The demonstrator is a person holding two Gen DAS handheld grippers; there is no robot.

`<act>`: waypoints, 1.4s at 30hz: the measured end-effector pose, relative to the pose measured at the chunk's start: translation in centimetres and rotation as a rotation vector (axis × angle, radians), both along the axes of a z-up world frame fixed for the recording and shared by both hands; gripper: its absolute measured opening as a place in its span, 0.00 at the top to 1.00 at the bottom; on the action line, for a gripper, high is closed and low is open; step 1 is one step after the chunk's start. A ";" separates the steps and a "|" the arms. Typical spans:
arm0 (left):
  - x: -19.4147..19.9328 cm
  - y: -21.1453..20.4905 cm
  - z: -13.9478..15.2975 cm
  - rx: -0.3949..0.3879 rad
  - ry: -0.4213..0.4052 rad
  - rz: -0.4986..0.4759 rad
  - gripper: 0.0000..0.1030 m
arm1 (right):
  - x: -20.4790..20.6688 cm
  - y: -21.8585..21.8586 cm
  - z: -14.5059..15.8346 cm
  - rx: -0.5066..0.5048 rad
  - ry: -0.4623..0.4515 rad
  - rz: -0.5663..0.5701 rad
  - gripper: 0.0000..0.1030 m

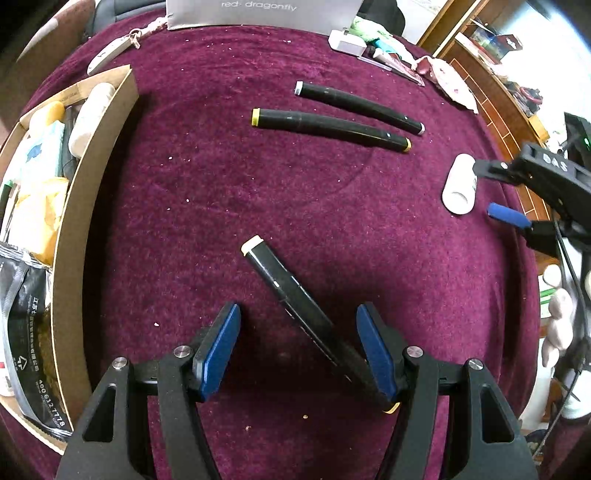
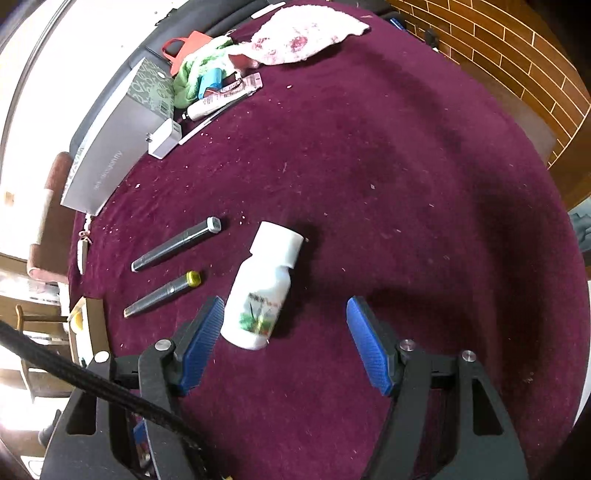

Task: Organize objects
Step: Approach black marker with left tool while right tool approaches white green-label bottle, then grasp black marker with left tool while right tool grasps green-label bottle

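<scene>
The left gripper [image 1: 298,334] is hanging over the near edge of the table [image 1: 221,192], which is covered in maroon velvet, with its blue pads standing apart. A black marker with a cream cap [image 1: 295,299] is lying slantwise between them, its lower end passing just beside the right-hand pad; the pads are not pressing on it.

Toward the far edge, two more markers are lying side by side: one with yellow ends [image 1: 328,129] and one with white ends [image 1: 358,105].

At the left edge a cardboard box [image 1: 92,192] is sitting, packed with pouches and a pale bottle.

The right gripper [image 2: 286,317] is hovering near the right edge, jaws spread wide. A white plastic bottle with a green label [image 2: 260,291] is lying on its side between them, close to the left pad but not clamped.

Along the far edge a grey box [image 2: 114,144], a white charger [image 2: 166,138] and a pink-stained white cloth [image 2: 306,33] are resting.
</scene>
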State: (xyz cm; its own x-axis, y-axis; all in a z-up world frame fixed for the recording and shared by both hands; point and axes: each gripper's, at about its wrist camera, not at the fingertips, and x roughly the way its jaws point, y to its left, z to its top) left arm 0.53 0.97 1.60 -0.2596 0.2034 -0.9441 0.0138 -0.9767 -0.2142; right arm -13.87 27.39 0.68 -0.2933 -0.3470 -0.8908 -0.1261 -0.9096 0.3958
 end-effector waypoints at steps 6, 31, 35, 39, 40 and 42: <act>0.3 0.4 -0.2 -0.022 0.007 -0.004 0.43 | -1.7 -3.8 -0.9 0.127 -0.013 0.094 0.51; -0.1 6.9 -1.0 -0.068 0.058 -0.365 0.05 | 7.0 1.1 -1.0 0.071 -0.063 0.173 0.68; 0.9 9.1 -1.8 -0.207 0.094 -0.428 0.02 | 6.7 0.2 -1.1 0.063 -0.058 0.165 0.55; 1.1 8.7 -1.5 -0.202 0.122 -0.392 0.08 | 6.5 -0.9 -1.3 0.034 -0.049 0.189 0.21; 1.1 8.4 -1.4 -0.199 0.125 -0.382 0.17 | 6.5 -1.4 -1.3 0.037 -0.047 0.199 0.17; 1.0 7.4 -0.9 -0.195 0.129 -0.353 0.39 | 6.4 -2.4 -1.5 0.054 -0.050 0.218 0.01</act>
State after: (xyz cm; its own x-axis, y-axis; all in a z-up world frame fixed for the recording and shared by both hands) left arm 1.49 8.41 0.75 -0.3247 0.1216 -0.9380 -0.3434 -0.9392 -0.0029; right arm -7.48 25.02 -0.84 -0.1717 -0.3489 -0.9213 0.0578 -0.9371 0.3441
